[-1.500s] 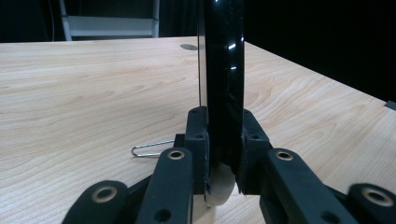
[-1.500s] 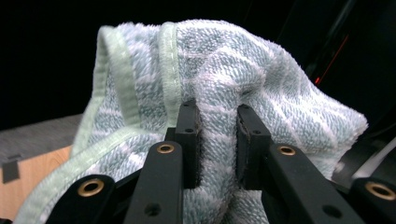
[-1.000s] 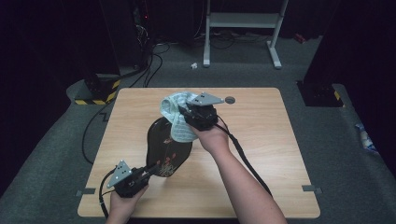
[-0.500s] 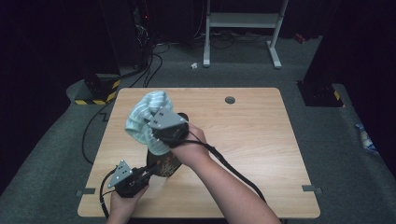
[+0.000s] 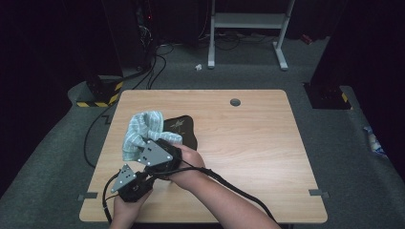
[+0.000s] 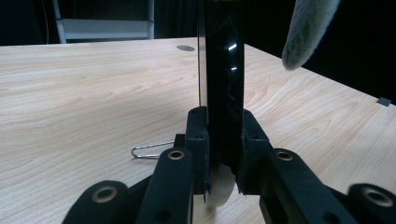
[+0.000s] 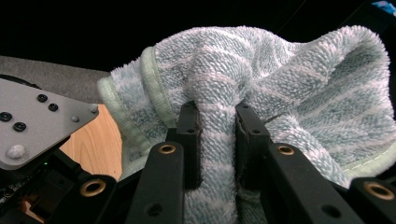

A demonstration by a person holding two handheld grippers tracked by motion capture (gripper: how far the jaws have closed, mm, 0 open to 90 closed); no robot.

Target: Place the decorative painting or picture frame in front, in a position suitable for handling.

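Left gripper (image 5: 138, 183), mine, clamps the black plate (image 6: 222, 79) upright so right gripper (image 5: 165, 155), pinching the towel (image 7: 280, 93), can wipe it.

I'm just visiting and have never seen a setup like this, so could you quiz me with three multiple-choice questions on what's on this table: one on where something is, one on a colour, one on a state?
1. Where does the black plate lie on the table?
A. at the far right corner
B. on the left half
C. on the floor

2. What colour is the towel?
A. pale blue-green with stripes
B. bright red
C. plain black

3. How does the right gripper stand?
A. wide open above the table
B. shut on a paper clip
C. shut on the towel

Answers: 1 B, the high view shows the plate left of the table's middle. 2 A, the right gripper view shows striped pale blue-green terry cloth. 3 C, the jaws pinch a fold of towel between them. The left gripper is shut on the plate's edge.
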